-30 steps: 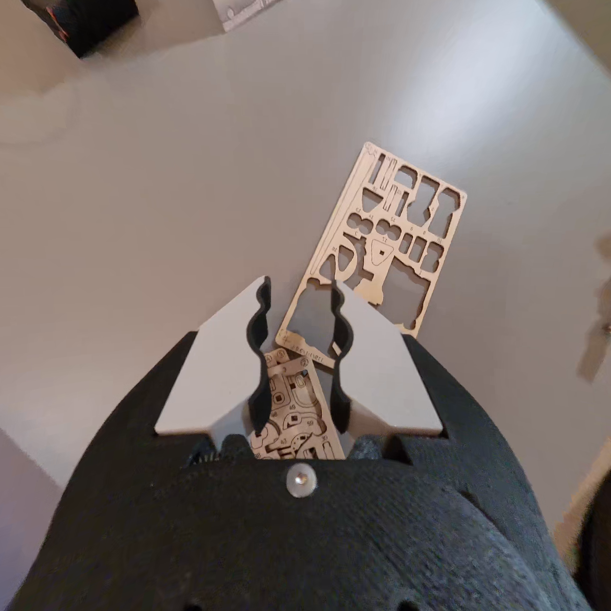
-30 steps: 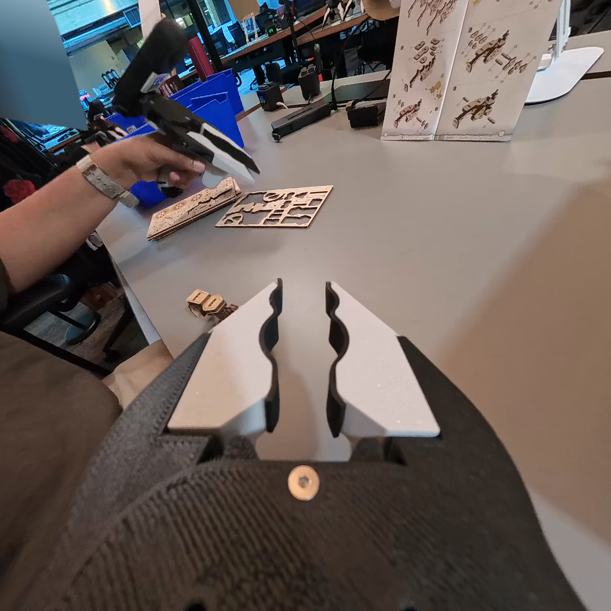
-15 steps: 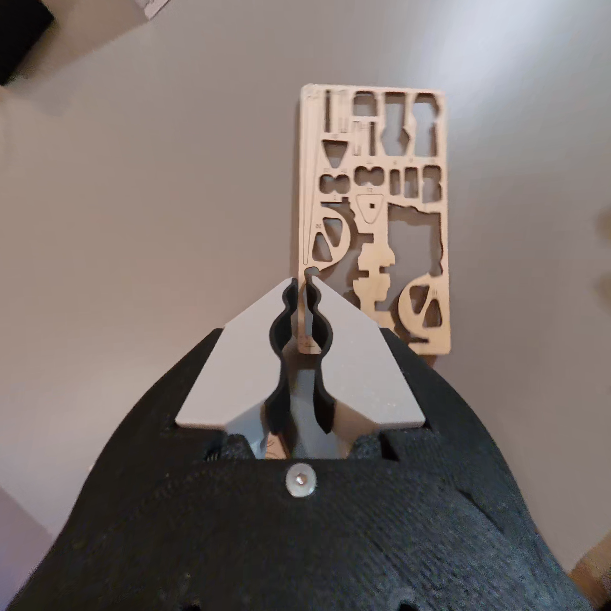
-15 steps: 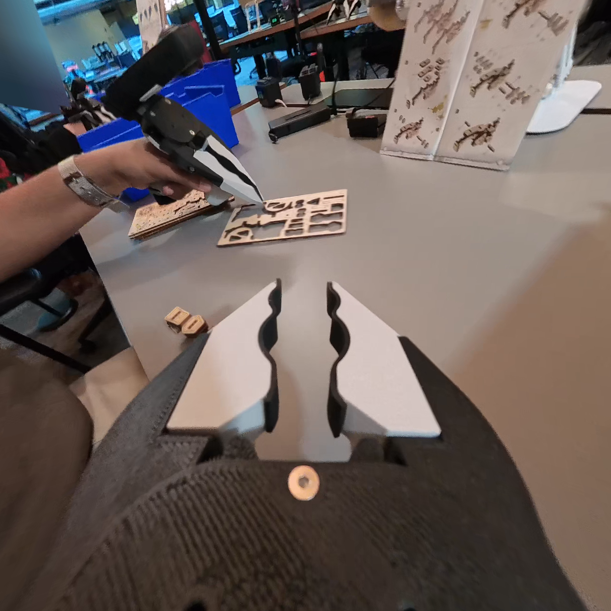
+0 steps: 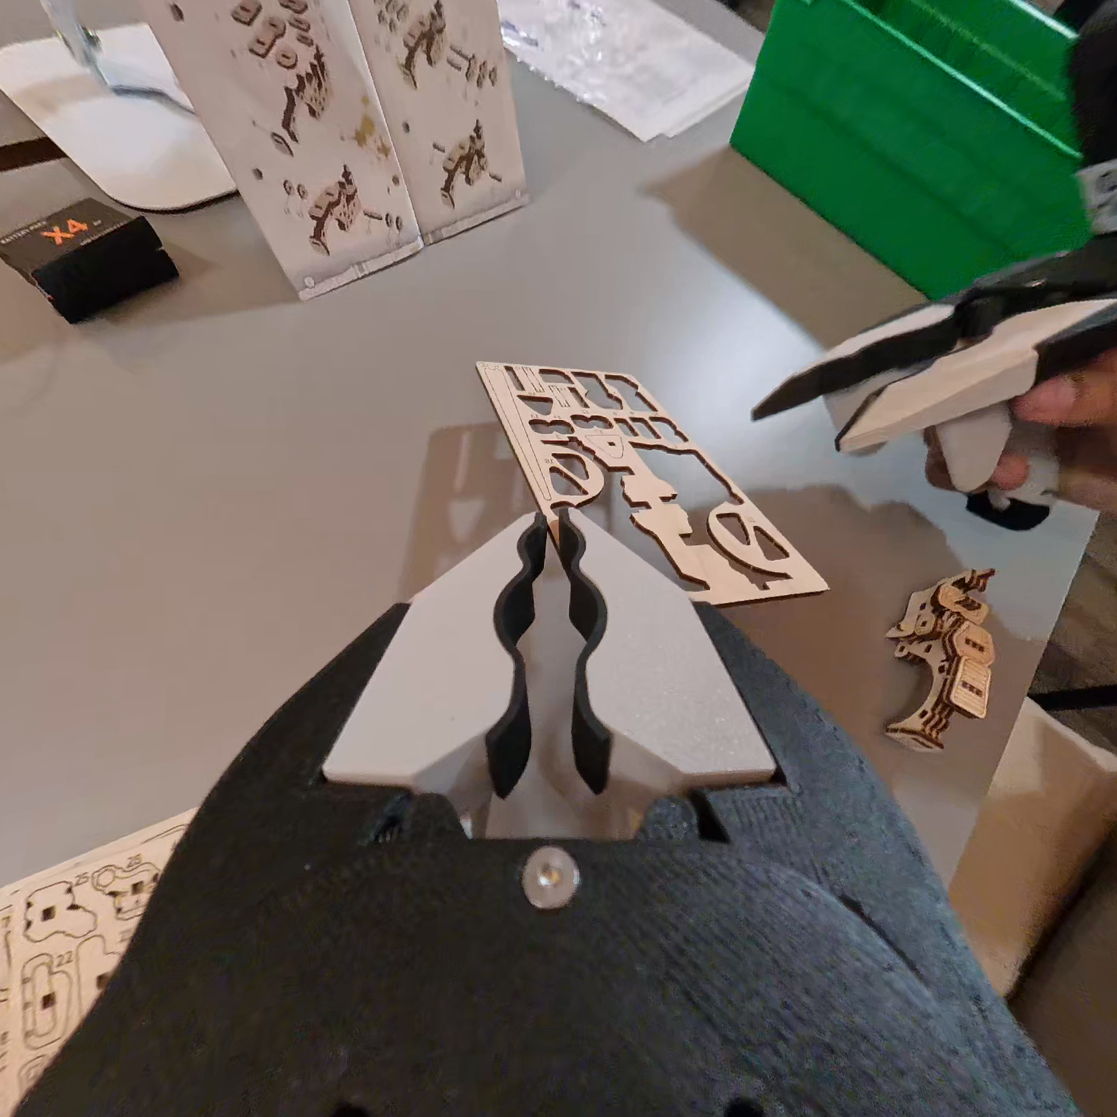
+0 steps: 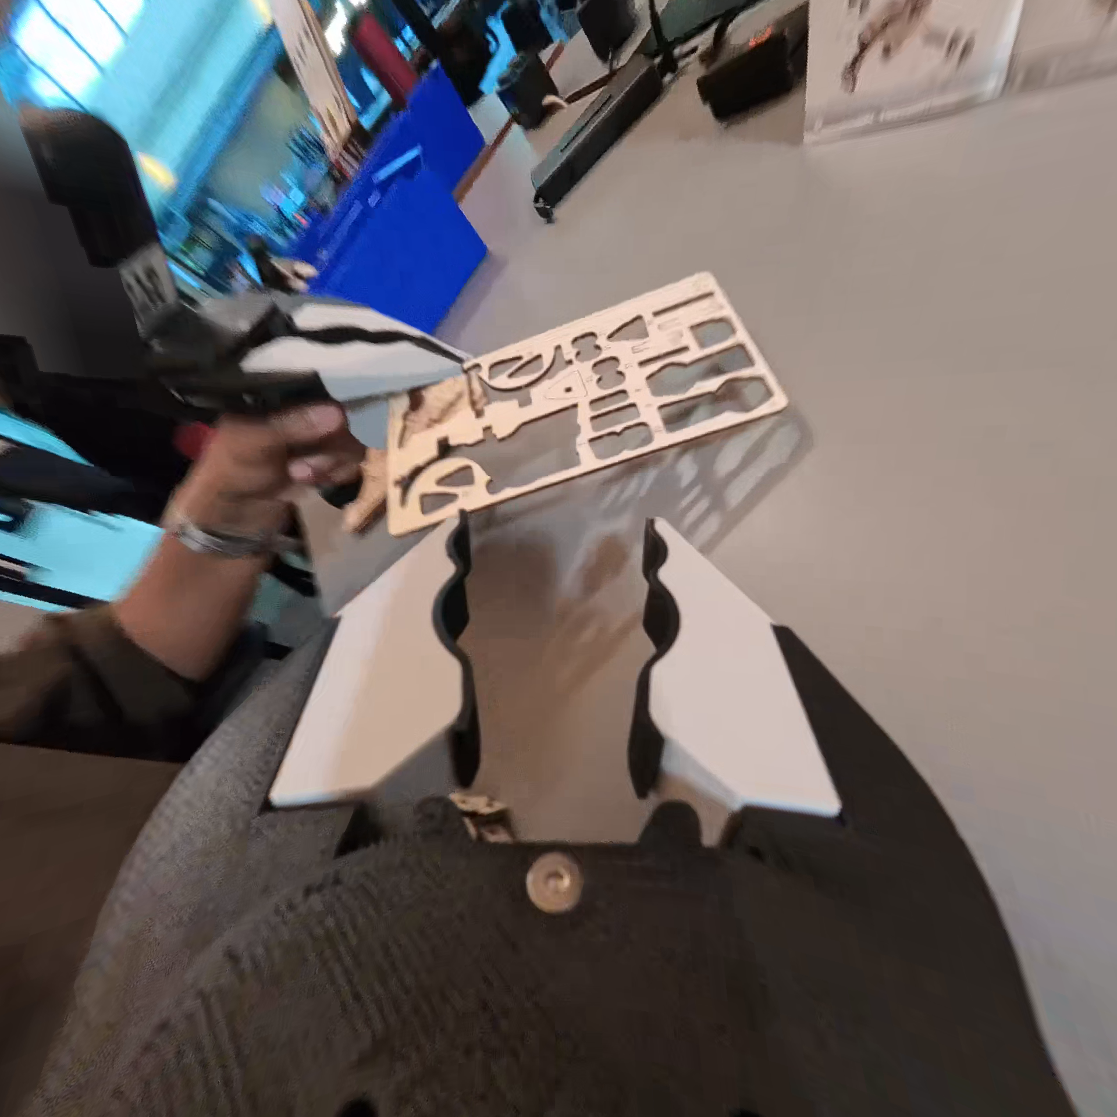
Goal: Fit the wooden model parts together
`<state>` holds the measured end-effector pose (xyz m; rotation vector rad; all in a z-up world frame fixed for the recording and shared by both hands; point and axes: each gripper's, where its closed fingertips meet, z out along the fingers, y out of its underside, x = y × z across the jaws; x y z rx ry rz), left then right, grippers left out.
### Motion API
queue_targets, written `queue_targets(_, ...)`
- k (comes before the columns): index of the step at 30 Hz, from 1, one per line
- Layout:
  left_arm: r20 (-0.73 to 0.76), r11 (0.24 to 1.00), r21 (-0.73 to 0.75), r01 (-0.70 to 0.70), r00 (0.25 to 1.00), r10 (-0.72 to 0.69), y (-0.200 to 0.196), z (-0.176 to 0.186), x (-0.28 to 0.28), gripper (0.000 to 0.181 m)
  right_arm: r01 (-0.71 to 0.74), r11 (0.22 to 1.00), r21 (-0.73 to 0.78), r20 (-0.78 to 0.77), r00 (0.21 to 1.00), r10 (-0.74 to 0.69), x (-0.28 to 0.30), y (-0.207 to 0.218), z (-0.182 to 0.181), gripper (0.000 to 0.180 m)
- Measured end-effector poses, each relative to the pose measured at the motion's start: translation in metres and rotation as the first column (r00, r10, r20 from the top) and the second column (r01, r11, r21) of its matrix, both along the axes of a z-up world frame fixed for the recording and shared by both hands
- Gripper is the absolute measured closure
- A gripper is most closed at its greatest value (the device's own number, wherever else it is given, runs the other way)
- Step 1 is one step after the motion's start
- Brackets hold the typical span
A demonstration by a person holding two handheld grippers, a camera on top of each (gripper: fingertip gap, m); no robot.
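Observation:
My left gripper [image 5: 549, 521] is shut on the corner of a thin wooden parts sheet [image 5: 653, 508] with many cut-outs. It holds the sheet tilted above the grey table [image 5: 242, 483], with the sheet's shadow below it. The right wrist view shows the same grasp: the left gripper [image 6: 462, 359] pinches the sheet [image 6: 411, 514] at its near-left corner. My right gripper [image 6: 556, 526] is wide open and empty, just short of the sheet's near edge. It also shows in the left wrist view [image 5: 798, 430], off to the sheet's right. A partly built wooden model [image 5: 949, 659] lies on the table by the right edge.
A stack of uncut wooden sheets [image 5: 54, 943] lies at the lower left. Upright instruction pages [image 5: 338, 121], a black box [image 5: 84, 254], a white lamp base [image 5: 121, 133] and a green bin [image 5: 906, 121] stand at the back. A blue bin [image 6: 399, 242] stands at the far left. Across from one pair of fingers to the other is roughly 12 centimeters.
My left gripper closed on the sheet's corner and lifted the sheet off the table. My right gripper opened wider and came closer to the sheet.

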<state>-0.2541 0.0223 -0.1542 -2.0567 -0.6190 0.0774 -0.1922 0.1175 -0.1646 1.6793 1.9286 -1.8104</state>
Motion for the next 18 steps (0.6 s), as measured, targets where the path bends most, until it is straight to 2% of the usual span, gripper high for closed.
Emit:
queue_targets(2, -0.009, 1.0, 0.028, -0.005, 1.0, 0.005, 0.004, 0.003, 0.003, 0.18, -0.008, 0.985, -0.174, 0.103, 0.994, 0.027, 0.002, -0.006, 0.0, 0.124)
queue_targets(4, -0.018, 0.998, 0.064, -0.008, 1.0, 0.01, 0.01, 0.009, 0.006, 0.18, -0.021, 0.959, -0.282, 0.174, 0.982, 0.073, 0.003, -0.013, -0.005, 0.128)
queue_targets(7, -0.028, 0.995, 0.102, 0.001, 1.0, 0.001, 0.019, 0.013, 0.016, 0.18, -0.044, 0.94, -0.34, 0.224, 0.967, 0.126, 0.003, -0.026, -0.014, 0.129)
queue_targets(10, -0.072, 0.994, 0.109, -0.001, 0.997, 0.009, 0.024, 0.015, 0.019, 0.18, -0.016, 0.928, -0.373, 0.245, 0.963, 0.115, -0.004, -0.032, -0.017, 0.145)
queue_targets(13, -0.086, 0.986, 0.166, -0.017, 0.996, 0.031, 0.019, 0.027, 0.015, 0.181, 0.008, 0.922, -0.388, 0.195, 0.978, 0.073, -0.01, -0.023, -0.01, 0.161)
queue_targets(16, 0.034, 0.969, 0.248, -0.018, 0.999, 0.01, 0.019, 0.025, 0.021, 0.181, 0.021, 0.867, -0.497, 0.11, 0.993, 0.038, -0.014, -0.008, 0.016, 0.173)
queue_targets(18, 0.111, 0.953, 0.301, -0.032, 0.994, -0.001, 0.02, 0.019, 0.025, 0.18, 0.016, 0.86, -0.51, 0.086, 0.996, 0.032, -0.014, -0.004, 0.023, 0.177)
